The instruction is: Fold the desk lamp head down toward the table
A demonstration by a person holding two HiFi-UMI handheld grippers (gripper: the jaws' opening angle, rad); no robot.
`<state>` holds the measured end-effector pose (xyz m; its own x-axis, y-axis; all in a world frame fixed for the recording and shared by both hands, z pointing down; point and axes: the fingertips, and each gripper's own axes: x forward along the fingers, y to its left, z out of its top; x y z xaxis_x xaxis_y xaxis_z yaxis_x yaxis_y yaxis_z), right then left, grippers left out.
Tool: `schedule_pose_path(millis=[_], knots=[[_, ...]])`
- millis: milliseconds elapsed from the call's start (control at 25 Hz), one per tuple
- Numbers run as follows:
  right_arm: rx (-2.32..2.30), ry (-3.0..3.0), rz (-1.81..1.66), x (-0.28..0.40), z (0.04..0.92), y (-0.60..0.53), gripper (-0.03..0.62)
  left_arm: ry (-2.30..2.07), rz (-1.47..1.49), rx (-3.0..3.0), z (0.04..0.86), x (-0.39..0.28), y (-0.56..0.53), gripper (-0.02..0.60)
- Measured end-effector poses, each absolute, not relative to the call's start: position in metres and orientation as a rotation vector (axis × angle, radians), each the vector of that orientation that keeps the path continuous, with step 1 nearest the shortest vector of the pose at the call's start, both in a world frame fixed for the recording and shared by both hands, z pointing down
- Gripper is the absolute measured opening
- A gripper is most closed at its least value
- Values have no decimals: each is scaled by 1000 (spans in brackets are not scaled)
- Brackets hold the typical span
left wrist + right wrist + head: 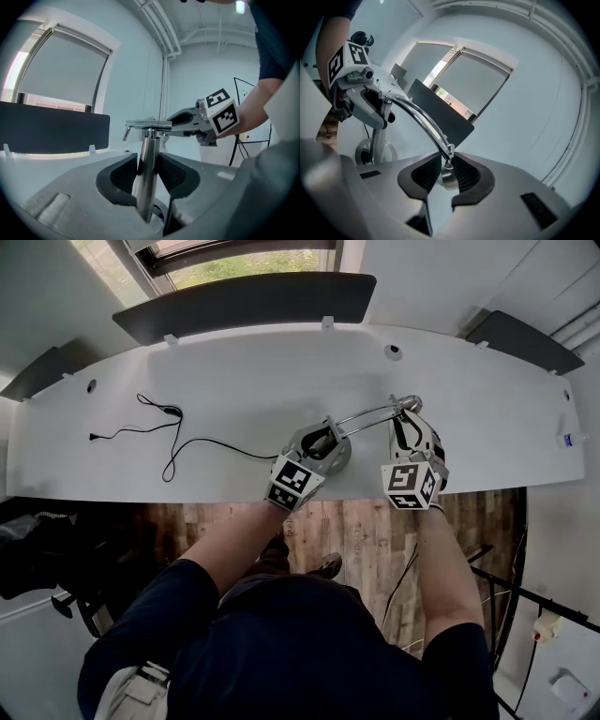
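In the head view, the left gripper (325, 439) is gripping the desk lamp (370, 415) low on its post, just above the round base (341, 459) near the counter's (234, 381) front edge. The right gripper (405, 418) is meeting the far end of the curved arm. A black cable (171, 442) is lying well to the left of both.

In the left gripper view, the fingers (123, 174) are clamping the chrome post (149, 154), which is standing upright between them and touching both pads.

In the right gripper view, the fingers (465, 172) are pressing on the small chrome lamp head (449, 179) from both sides. The curved arm (419, 117) is sweeping up and left from there.
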<state>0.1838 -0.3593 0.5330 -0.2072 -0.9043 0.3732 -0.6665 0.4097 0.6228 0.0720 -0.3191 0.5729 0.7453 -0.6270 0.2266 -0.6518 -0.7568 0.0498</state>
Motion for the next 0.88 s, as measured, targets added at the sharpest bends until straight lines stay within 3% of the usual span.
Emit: schedule_pose_path(millis=[880], knots=[[1378, -2110, -4, 149, 631, -348, 58, -1045, 385, 2816, 579, 72, -321, 137]])
